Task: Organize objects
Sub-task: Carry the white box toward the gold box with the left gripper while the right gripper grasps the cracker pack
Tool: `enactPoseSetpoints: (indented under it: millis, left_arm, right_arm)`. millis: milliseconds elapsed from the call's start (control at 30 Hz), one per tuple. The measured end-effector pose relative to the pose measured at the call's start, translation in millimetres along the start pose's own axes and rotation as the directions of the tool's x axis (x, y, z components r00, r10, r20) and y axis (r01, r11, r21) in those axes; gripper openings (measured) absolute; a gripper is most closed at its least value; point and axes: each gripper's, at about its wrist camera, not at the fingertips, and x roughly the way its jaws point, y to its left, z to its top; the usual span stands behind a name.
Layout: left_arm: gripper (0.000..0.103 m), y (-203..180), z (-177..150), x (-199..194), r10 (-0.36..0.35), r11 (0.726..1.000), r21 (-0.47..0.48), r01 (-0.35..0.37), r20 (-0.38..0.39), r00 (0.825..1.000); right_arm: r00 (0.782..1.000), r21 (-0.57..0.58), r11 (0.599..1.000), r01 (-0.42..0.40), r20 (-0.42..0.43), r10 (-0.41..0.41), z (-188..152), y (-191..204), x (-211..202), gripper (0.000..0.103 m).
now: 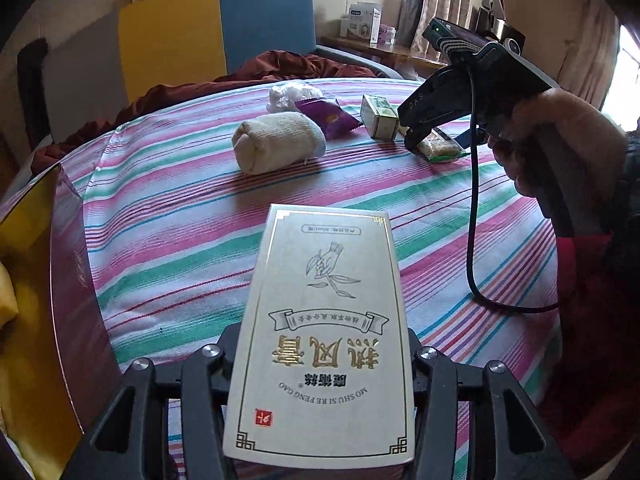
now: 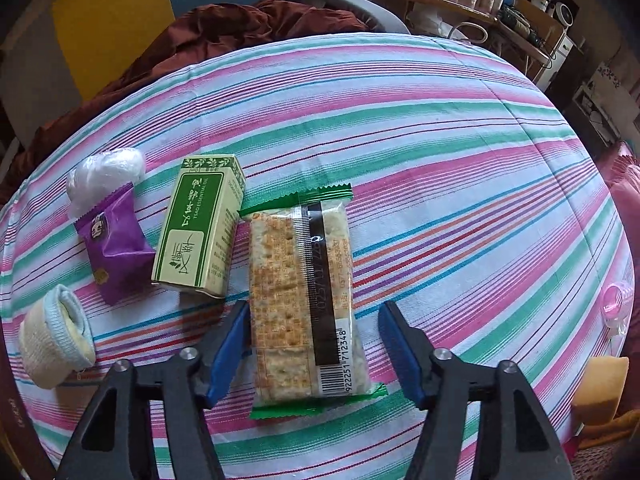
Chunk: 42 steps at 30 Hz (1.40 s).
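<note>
My left gripper [image 1: 324,354] is shut on a white box with gold print [image 1: 326,320] and holds it above the striped cloth. My right gripper [image 2: 314,320] is open, its blue pads on either side of a cracker packet [image 2: 304,300] with green ends that lies flat on the cloth; the left pad is close to or touching the packet's edge. In the left wrist view the right gripper [image 1: 412,136] hovers over that packet [image 1: 438,148]. A green-and-cream box [image 2: 200,224], a purple snack packet [image 2: 116,244], a white plastic wad [image 2: 104,172] and a rolled cream sock [image 2: 54,338] lie to the left.
A dark red open box with yellow lining [image 1: 48,300] stands at the left edge. A yellow and blue chair [image 1: 216,28] with brown cloth [image 1: 280,66] is behind the table. A wooden desk [image 1: 384,50] with boxes is at the back. A pink clip [image 2: 618,300] lies far right.
</note>
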Motion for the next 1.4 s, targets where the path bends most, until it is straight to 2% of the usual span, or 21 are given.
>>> enactPoseSetpoints:
  millis: [67,400,533,667,767,867,900,1000,1100,1167,1233,1267,1400]
  left_arm:
    - [0.052,-0.7,-2.8,-1.6,0.009,1.000,0.006,-0.009,0.016,1.000]
    - [0.052,-7.4,-4.2,-2.8,0.049,0.998,0.049,-0.051,0.037,0.998]
    - [0.052,-10.5,-7.3,-13.6,0.026,0.998,0.052,-0.028,0.034,0.999]
    - [0.052,-12.6,-4.3,-37.9,-0.009,0.998,0.055,0.005,0.070,0.998]
    - [0.052,-5.0,3.8,-63.5,-0.034,0.999,0.026,0.031,0.117,0.993]
    - [0.052,16.1,10.2,-83.8,-0.025,0.999,-0.038,0.031,0.143,0.989]
    - [0.052,26.7,11.0,-88.9,-0.017,0.997,-0.067,0.027,0.147,0.989]
    - [0.052,65.3,9.2,-102.0,0.030,0.985,-0.173,-0.005,0.140,0.990]
    - [0.052,113.3,0.0,-113.2,0.092,0.956,-0.287,-0.053,0.124,0.988]
    - [0.052,148.8,-11.3,-119.5,0.151,0.926,-0.363,-0.106,0.097,0.984]
    - [0.052,186.4,-25.3,-125.4,0.206,0.881,-0.446,-0.157,0.062,0.977]
    - [0.052,207.8,-33.7,-128.8,0.226,0.849,-0.497,-0.176,0.041,0.973]
    - [0.052,266.6,-63.5,-136.7,0.241,0.746,-0.634,-0.202,-0.025,0.970]
  right_arm:
    - [1.000,-0.013,1.000,0.004,0.000,-0.004,0.1,1.8,0.0,0.053]
    - [1.000,-0.036,0.999,0.014,0.013,-0.014,1.6,-1.5,2.1,0.053]
    - [1.000,-0.050,0.998,0.022,0.016,-0.021,3.6,0.6,3.1,0.053]
    - [1.000,-0.064,0.998,0.022,0.020,-0.021,7.4,3.0,3.3,0.050]
    - [0.999,-0.077,0.997,0.027,0.025,-0.025,8.8,5.0,3.4,0.047]
    - [0.999,-0.082,0.996,0.028,0.029,-0.026,8.8,3.4,4.8,0.046]
    - [0.999,-0.084,0.996,0.029,0.031,-0.026,-6.4,11.5,-4.3,0.046]
    - [0.999,-0.088,0.996,0.030,0.034,-0.028,-7.6,10.0,-6.2,0.045]
    - [0.999,-0.093,0.995,0.033,0.036,-0.030,-8.6,9.8,-6.9,0.045]
    - [0.999,-0.099,0.994,0.039,0.038,-0.035,-7.9,12.3,-8.1,0.045]
    - [0.998,-0.104,0.994,0.043,0.039,-0.039,-5.3,13.0,-7.0,0.045]
    - [0.998,-0.106,0.993,0.045,0.039,-0.041,-8.5,16.4,-10.6,0.045]
    - [0.998,-0.107,0.993,0.046,0.039,-0.042,-9.4,18.5,-10.9,0.045]
